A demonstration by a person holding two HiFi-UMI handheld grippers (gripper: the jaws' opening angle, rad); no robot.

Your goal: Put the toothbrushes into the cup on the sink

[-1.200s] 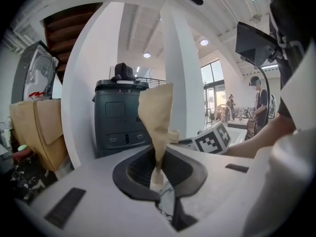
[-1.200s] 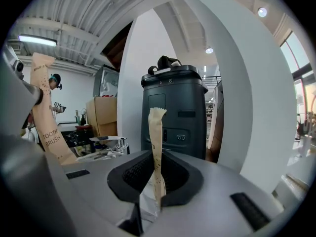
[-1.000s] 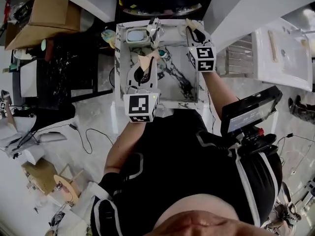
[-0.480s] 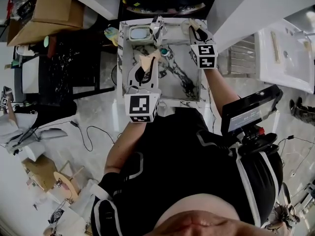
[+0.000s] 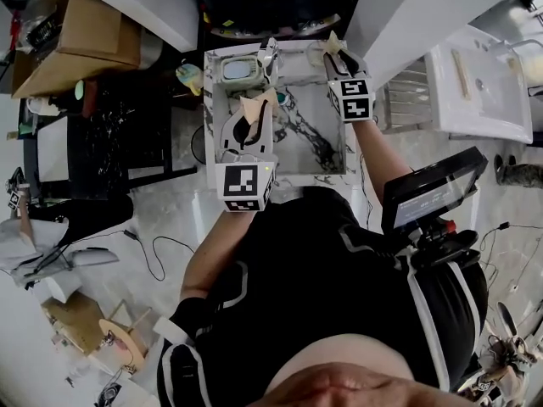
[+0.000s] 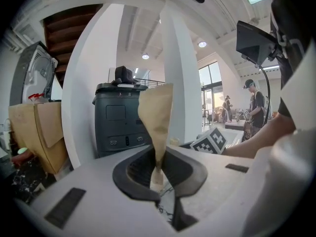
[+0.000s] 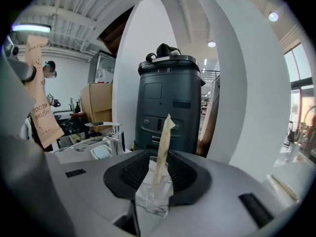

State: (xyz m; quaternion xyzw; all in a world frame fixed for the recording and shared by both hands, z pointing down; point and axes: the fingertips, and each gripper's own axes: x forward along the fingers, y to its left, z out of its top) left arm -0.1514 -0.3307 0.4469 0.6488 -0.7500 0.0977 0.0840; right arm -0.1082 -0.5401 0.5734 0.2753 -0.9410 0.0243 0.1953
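A marble sink lies ahead of me. My left gripper hovers over its near left part, shut on a brown paper toothbrush packet that stands upright between the jaws. My right gripper is at the sink's far right corner, shut on a second paper-wrapped toothbrush. This one shows edge-on and pokes up above the pads. A clear cup shows under it through the gap between the jaws, and at that corner. The left packet also appears at the left edge of the right gripper view.
A chrome tap and a pale dish stand on the sink's far rim. Behind the sink are a dark grey cabinet and white pillars. Cardboard boxes are far left and a white basin is right.
Both grippers and their packets stay where they were. Only the head view has shifted slightly.
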